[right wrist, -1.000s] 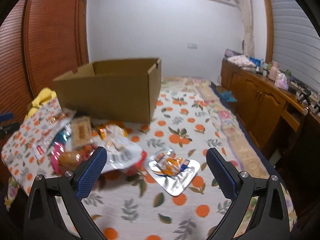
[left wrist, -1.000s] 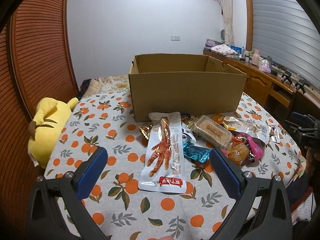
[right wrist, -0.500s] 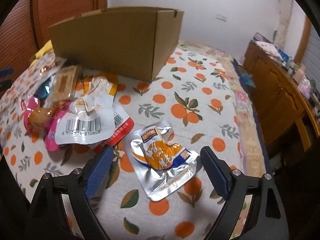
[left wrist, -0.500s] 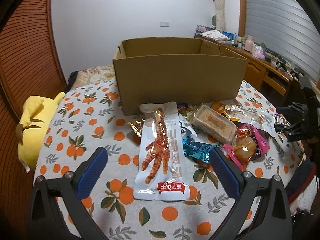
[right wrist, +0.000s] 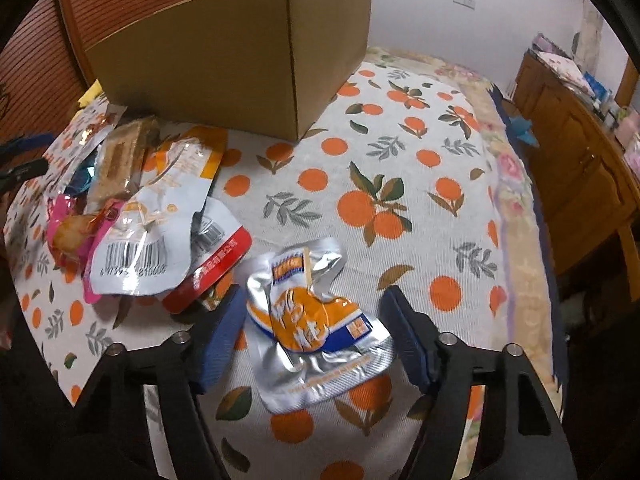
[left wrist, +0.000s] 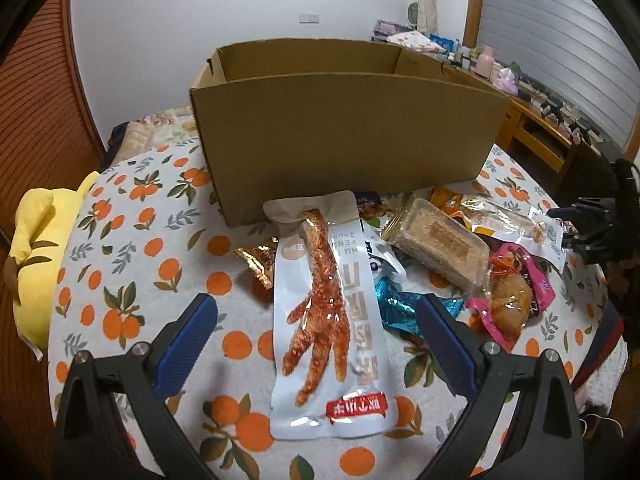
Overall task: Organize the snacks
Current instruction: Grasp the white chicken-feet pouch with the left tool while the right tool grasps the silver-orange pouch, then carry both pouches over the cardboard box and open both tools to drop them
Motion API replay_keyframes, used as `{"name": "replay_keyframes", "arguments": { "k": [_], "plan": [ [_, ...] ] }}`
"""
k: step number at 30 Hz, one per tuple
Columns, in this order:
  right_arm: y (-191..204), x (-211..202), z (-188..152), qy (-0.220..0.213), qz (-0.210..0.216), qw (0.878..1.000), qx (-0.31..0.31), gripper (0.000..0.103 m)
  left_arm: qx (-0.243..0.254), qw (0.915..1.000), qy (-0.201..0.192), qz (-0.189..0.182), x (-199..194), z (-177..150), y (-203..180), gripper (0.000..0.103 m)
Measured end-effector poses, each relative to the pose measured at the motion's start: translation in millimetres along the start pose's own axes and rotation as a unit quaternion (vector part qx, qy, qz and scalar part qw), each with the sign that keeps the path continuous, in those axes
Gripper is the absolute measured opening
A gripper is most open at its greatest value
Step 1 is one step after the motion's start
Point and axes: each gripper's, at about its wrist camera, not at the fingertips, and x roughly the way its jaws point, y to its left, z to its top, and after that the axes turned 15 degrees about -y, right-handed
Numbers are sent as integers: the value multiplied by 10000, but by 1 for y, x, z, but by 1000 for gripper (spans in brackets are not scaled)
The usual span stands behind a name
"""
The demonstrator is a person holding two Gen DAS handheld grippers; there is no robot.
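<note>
You have one cardboard box [left wrist: 344, 136] on table [right wrist: 400, 168]. One chicken-foot pack [left wrist: 328, 320]. One silver-orange pouch [right wrist: 316, 328]. One biscuit pack [left wrist: 438, 240]. One pink pack [left wrist: 512, 296]. One plush toy [left wrist: 36, 256]. Rest of heap overlaps; count unclear.

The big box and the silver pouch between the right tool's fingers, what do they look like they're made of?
The box looks like plain brown corrugated cardboard, matte, with folded corners and a raw cut rim. The silver pouch looks like metallised foil or foil-laminated plastic: mirror-bright, crinkled, with glare on its creases and a printed orange and blue label. Which of the two cannot be told by sight.
</note>
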Motion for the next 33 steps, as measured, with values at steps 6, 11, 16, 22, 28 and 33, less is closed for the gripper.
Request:
{"name": "replay_keyframes", "arguments": {
  "k": [6, 11, 16, 22, 28, 33],
  "plan": [
    [3, -7, -5, -99, 10, 9999, 66, 50, 83, 9996, 255, 74, 22, 2, -4, 98],
    [3, -7, -5, -127, 3, 9999, 93, 50, 51, 9985, 533, 83, 40, 0, -8, 93],
    [4, -9, -6, -120, 19, 9999, 67, 50, -13, 9983, 577, 56, 45, 1, -7, 93],
    [9, -6, -5, -10, 100, 9999, -74, 60, -171, 9973, 717, -57, 47, -4, 4, 75],
    [13, -3, -4, -20, 79, 9999, -110, 66, -120, 9982, 572, -110, 34, -8, 6, 60],
    [11, -5, -4, -120, 15, 9999, -29, 49, -165, 9985, 511, -134, 22, -10, 11, 51]
  ]
}}
